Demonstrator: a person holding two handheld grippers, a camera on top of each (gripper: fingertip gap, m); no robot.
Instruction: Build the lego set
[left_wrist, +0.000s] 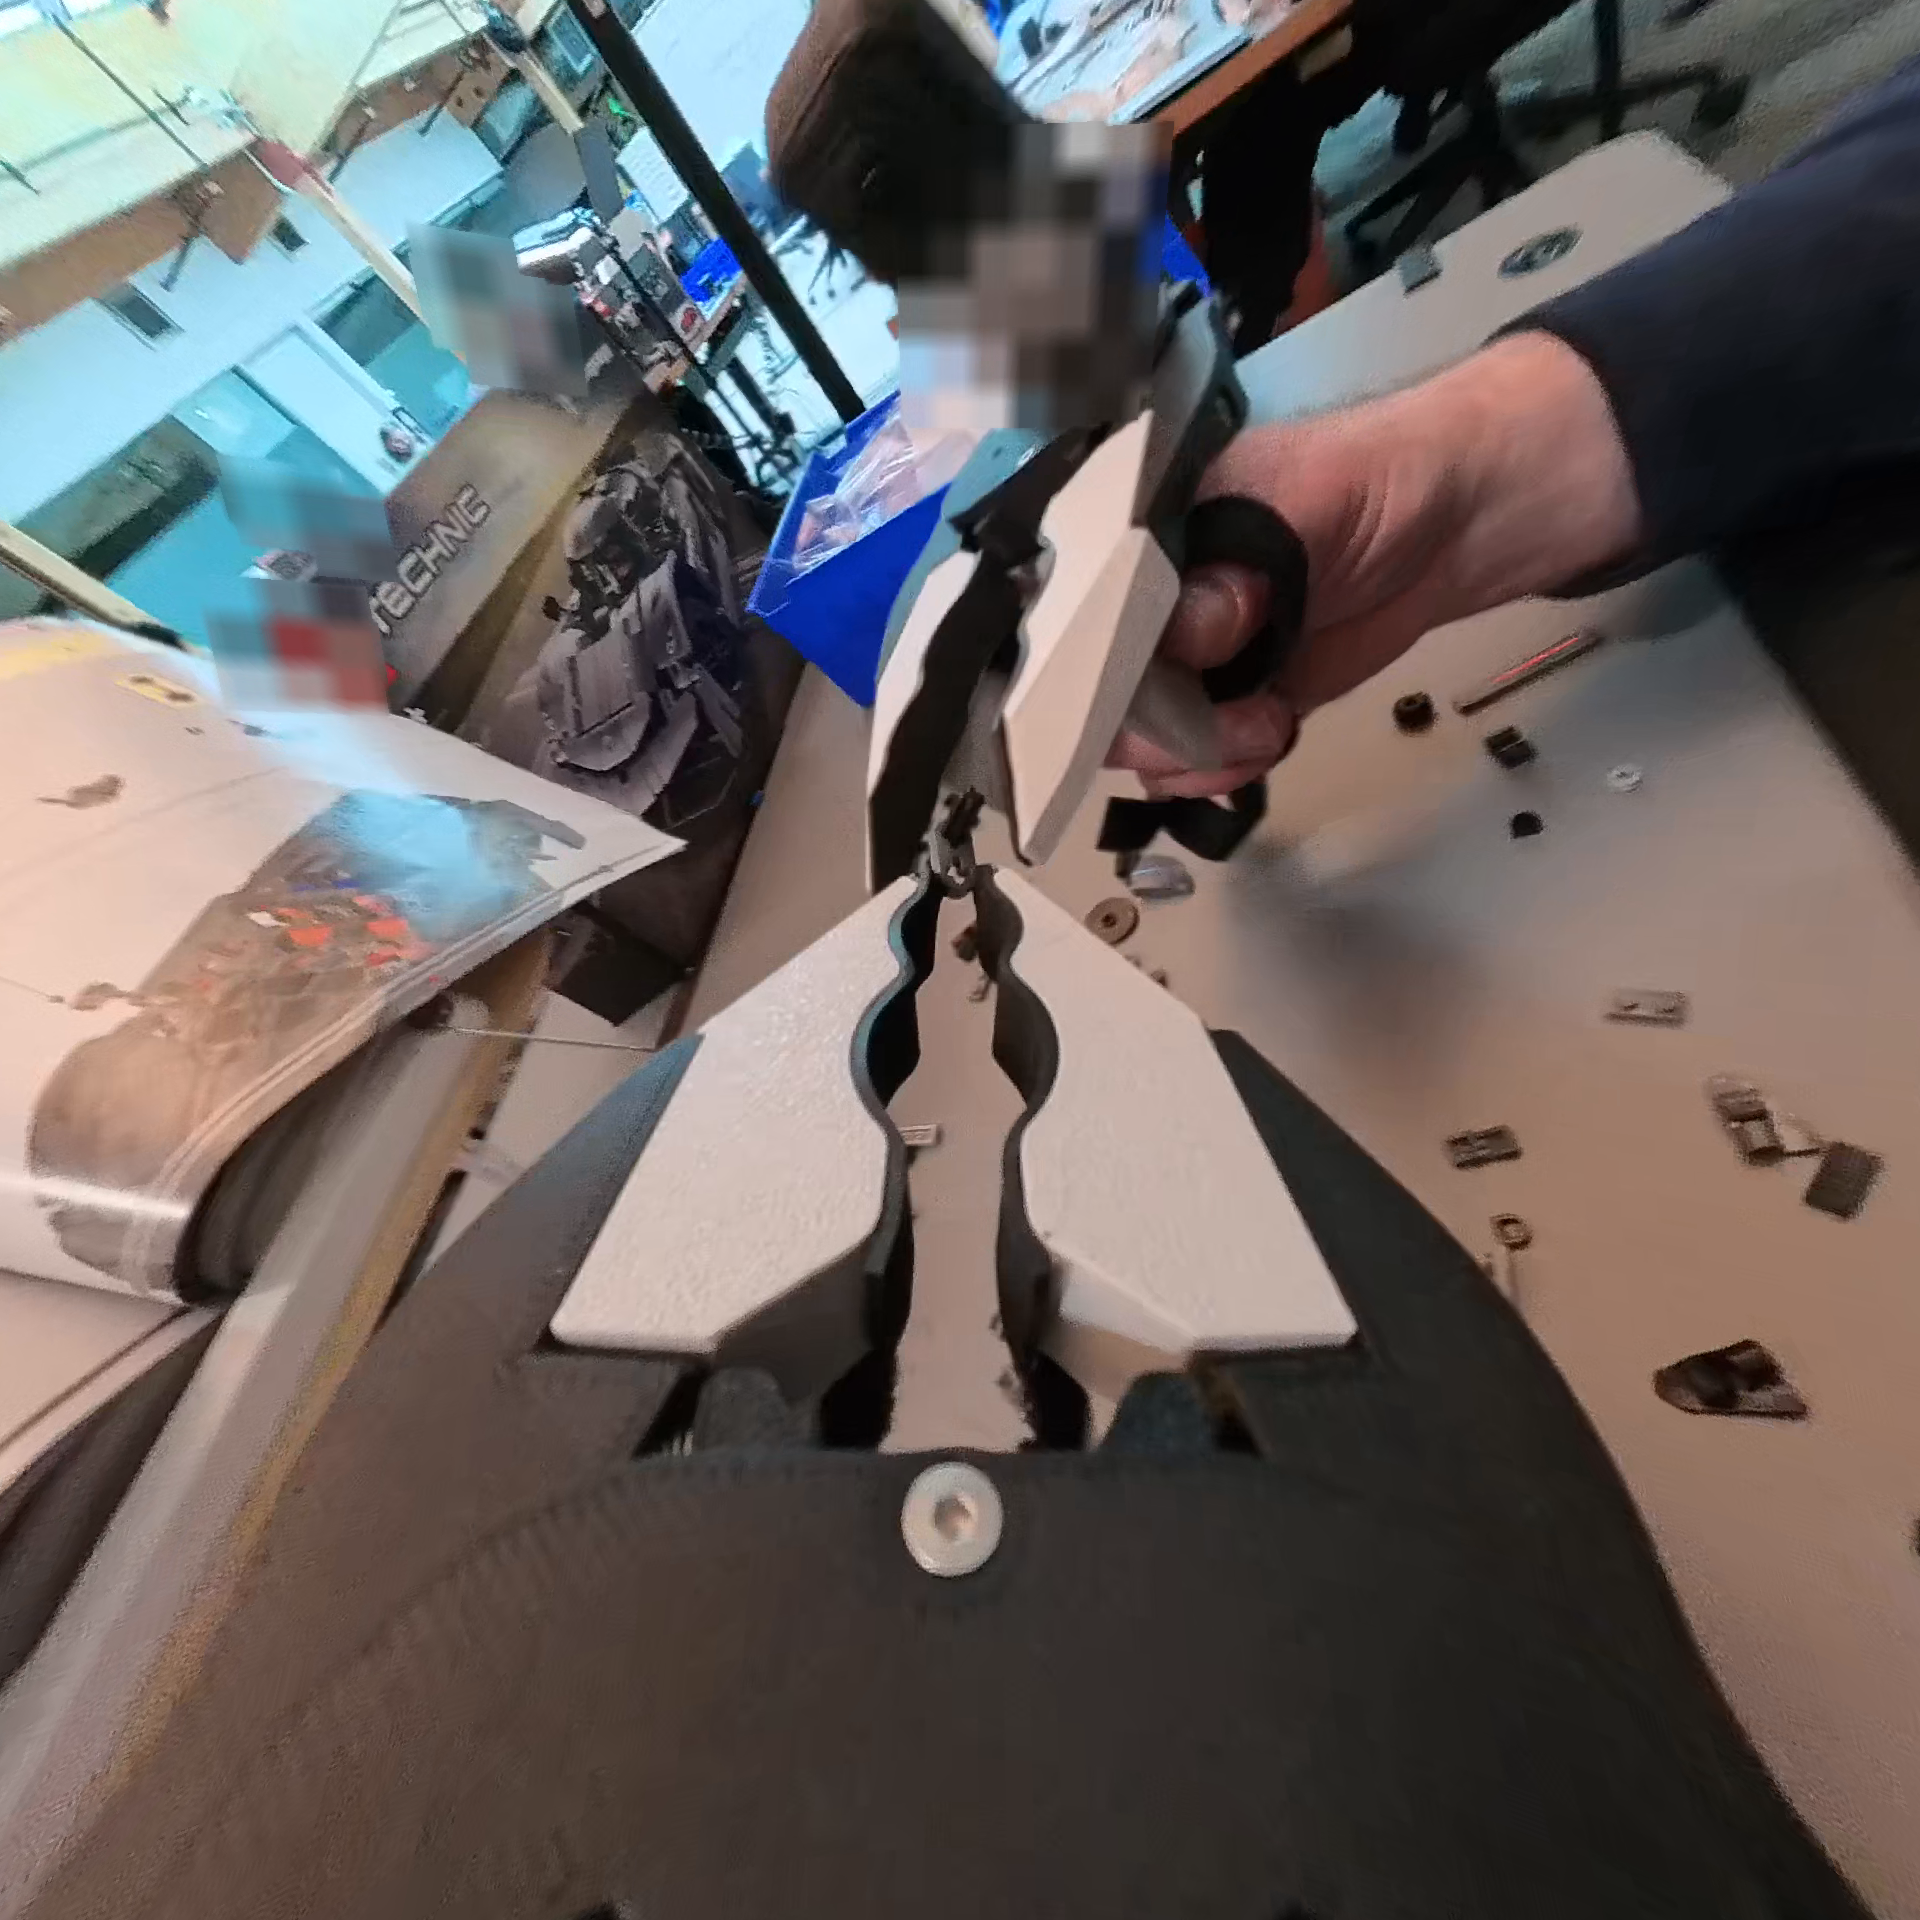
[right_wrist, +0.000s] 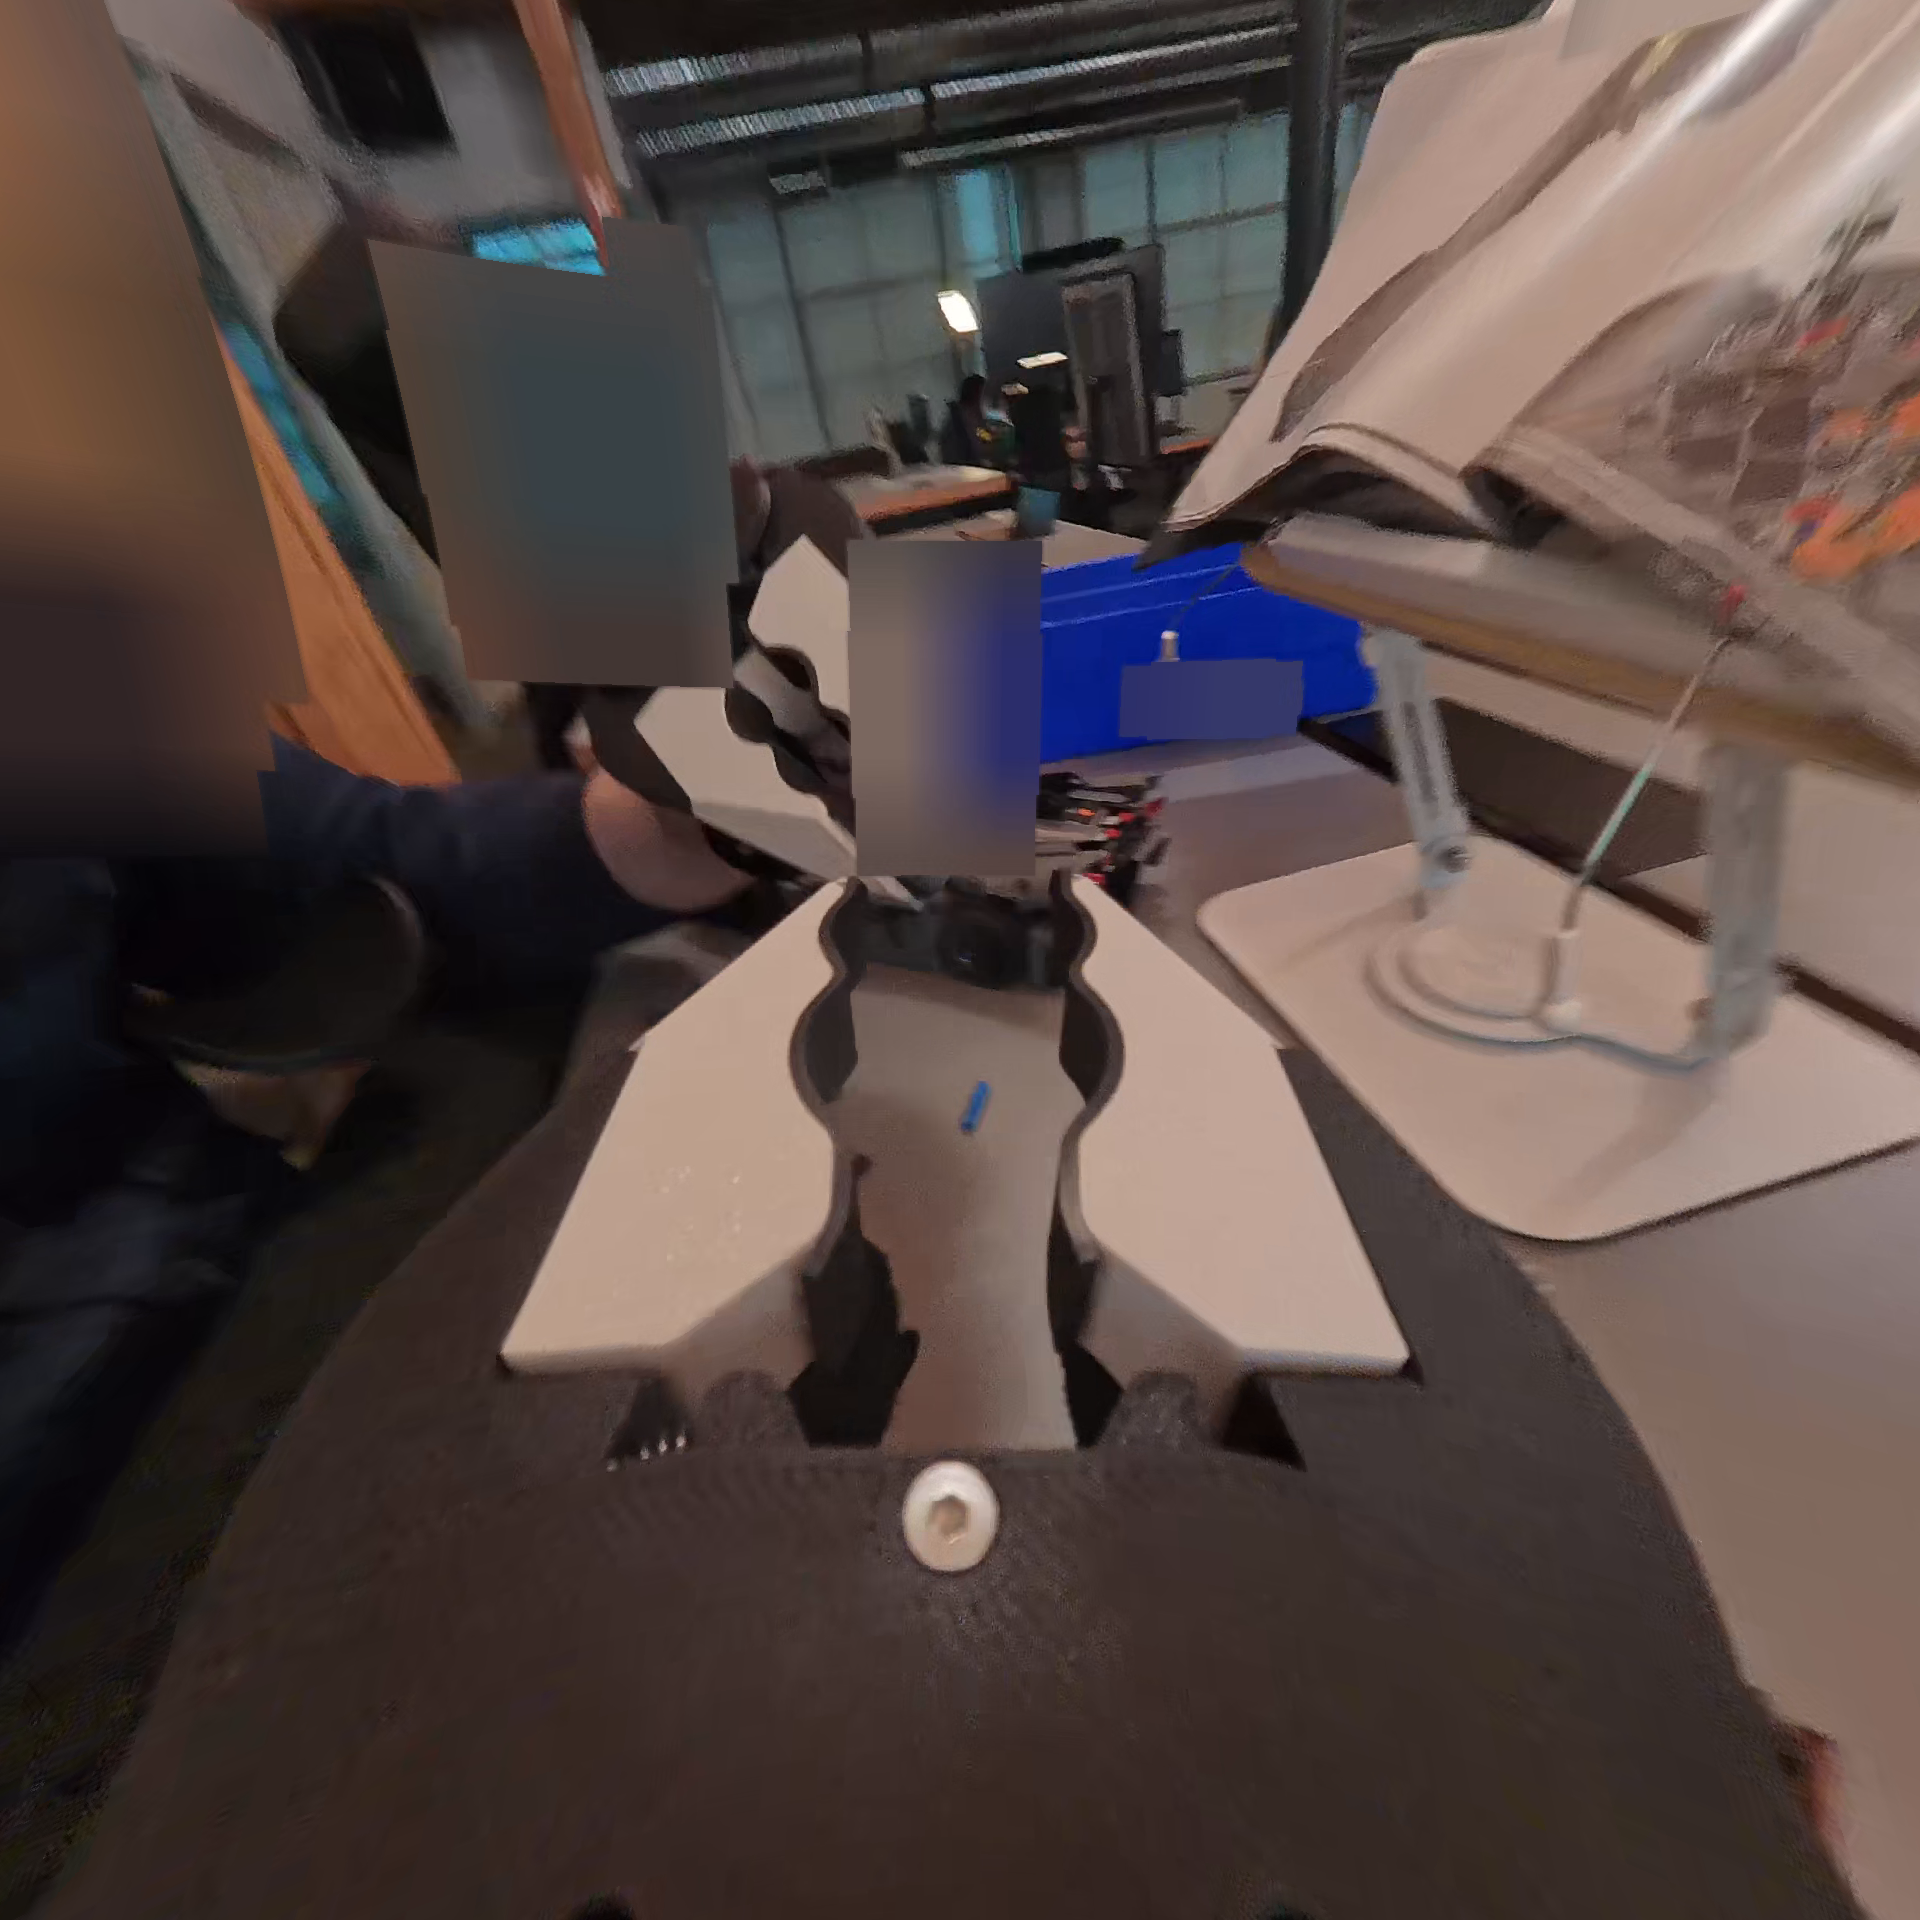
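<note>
The left gripper (left_wrist: 951, 883) has its 2 fingers drawn in until only a narrow gap is left at the tips, and a small dark grey lego piece (left_wrist: 954, 847) is pinched there, lifted off the white table (left_wrist: 1351, 935). Just beyond it the right gripper (left_wrist: 961, 831) points down at the same piece, its tips meeting it from above; a hand (left_wrist: 1382, 582) in a dark sleeve grips that tool's handle. Whether the right tool grips the piece or merely touches it cannot be told here.

In the right wrist view, the right gripper's fingers stand moderately apart, with a dark lego assembly (right_wrist: 961, 940) between the tips; contact with the pads is unclear. A small blue pin (right_wrist: 975, 1107) lies on the table below.

Loose dark lego parts (left_wrist: 1756, 1132) are scattered across the table to the right. To the left an open instruction booklet (left_wrist: 260, 935) rests on a stand, with the set's dark box (left_wrist: 582, 582) behind it and a blue bin (left_wrist: 842, 592) farther back.
</note>
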